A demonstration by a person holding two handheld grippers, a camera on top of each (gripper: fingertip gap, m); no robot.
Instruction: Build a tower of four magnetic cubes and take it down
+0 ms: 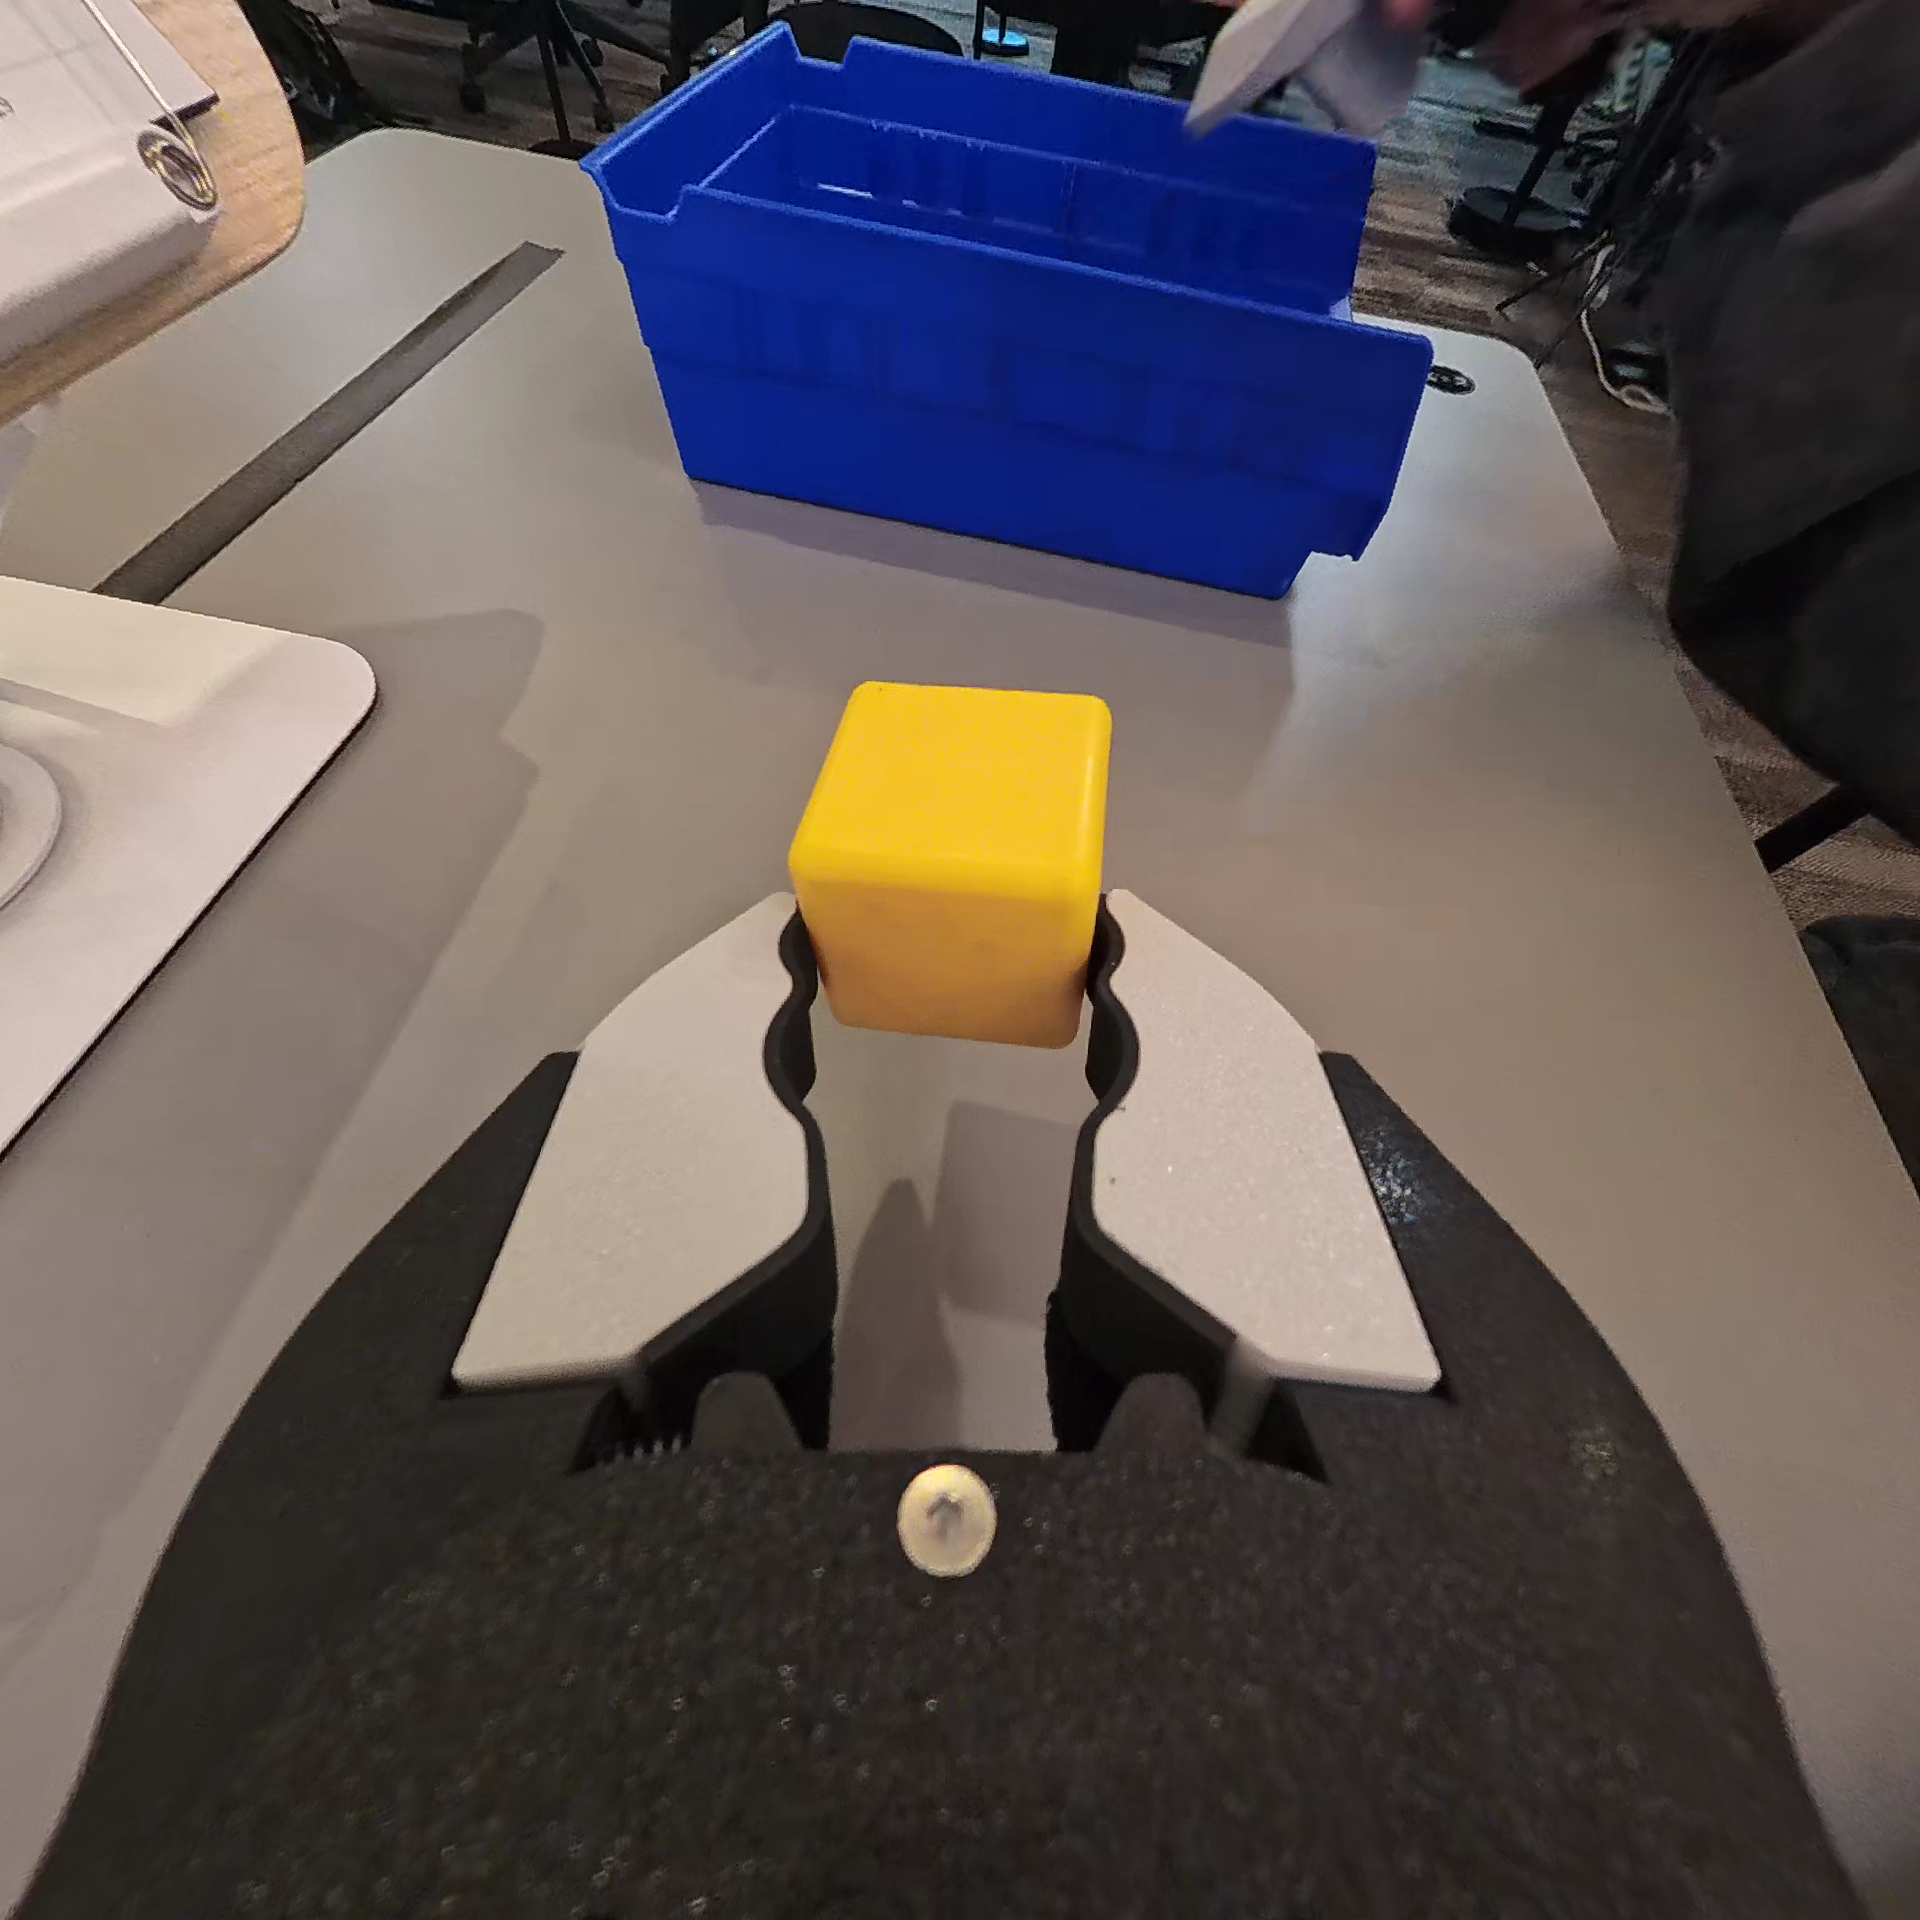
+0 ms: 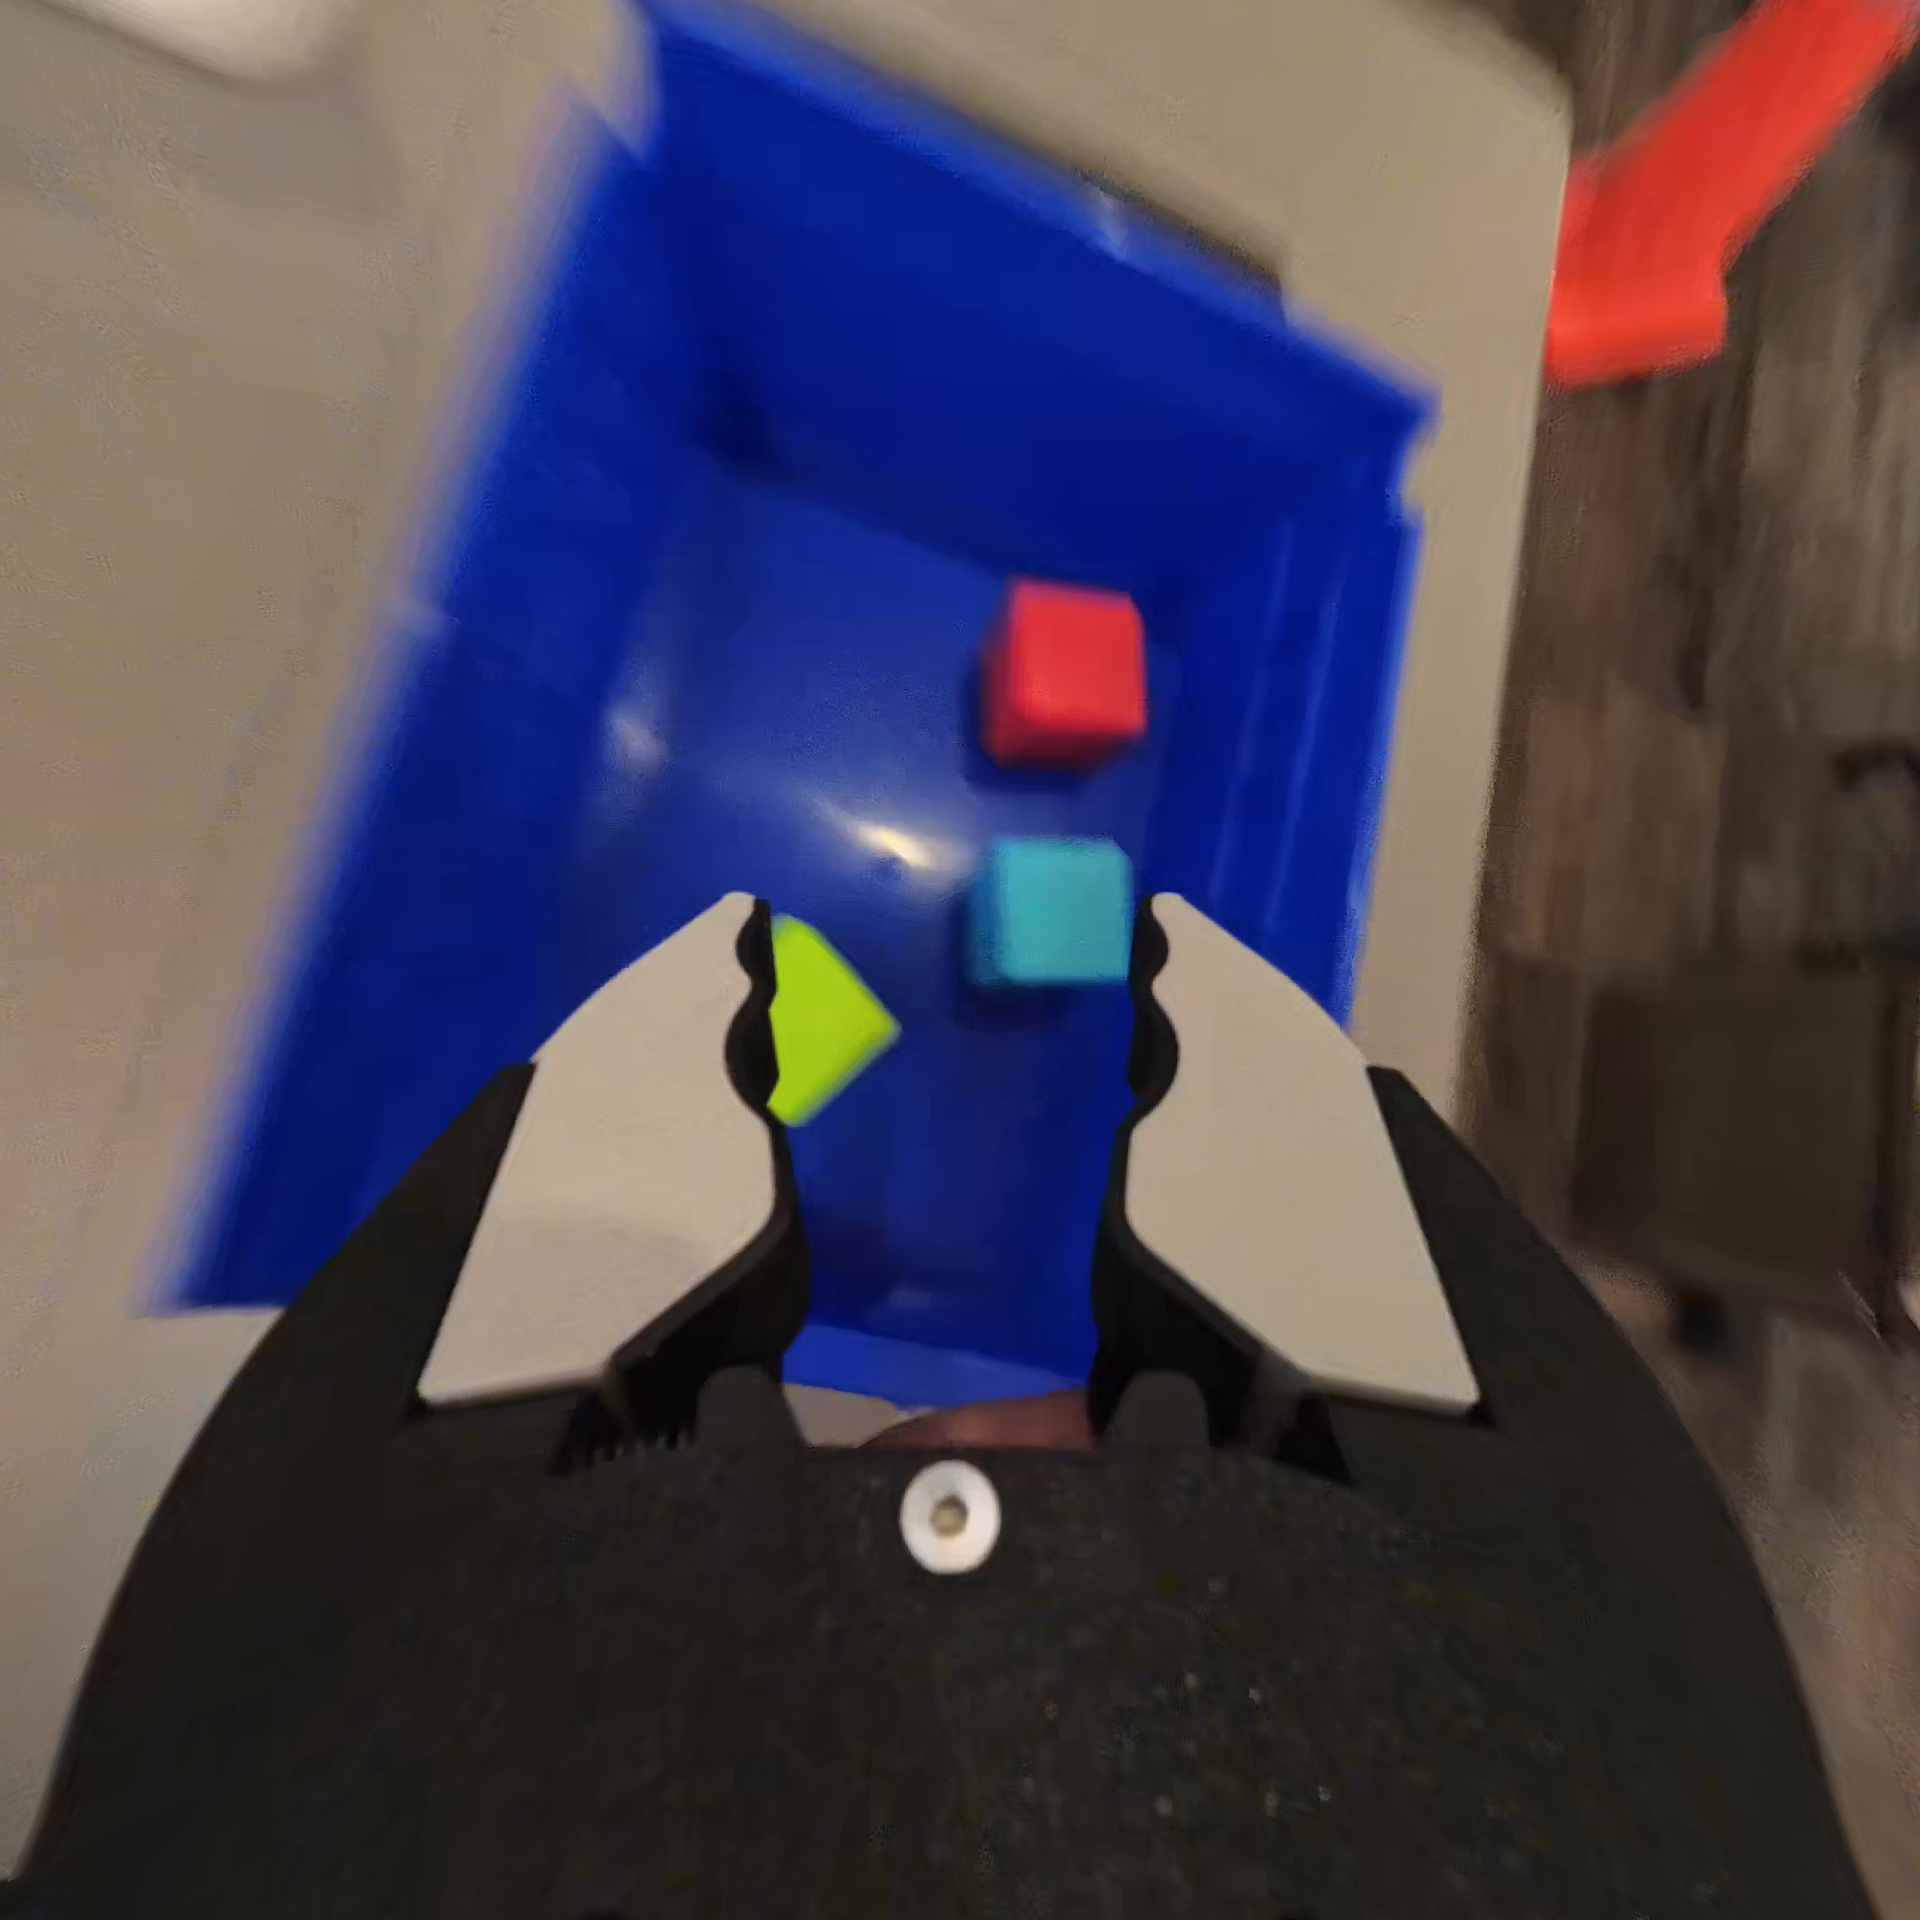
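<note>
Gripping the yellow cube [image 1: 951,873], the left gripper [image 1: 948,961] pinches it between its two fingertips, one pad on each side face. Cube sits level, held just above the grey table [image 1: 1455,935], on the near side of the blue bin [image 1: 1018,416] and well apart from it.

Right gripper [image 2: 951,977] hangs over the blue bin [image 2: 520,831], looking down into it; jaws spread wide, nothing between them. View blurred. Three cubes lie on the bin floor: red cube [image 2: 1065,675] farthest in, teal cube [image 2: 1049,914] just nearer, close to the bin's right wall, green cube [image 2: 826,1018] to the left of the teal one, turned corner-on. Green cube shows just beside the left fingertip, partly hidden behind it; teal cube shows just inside the right fingertip. Whether either finger touches a cube: cannot tell.
</note>
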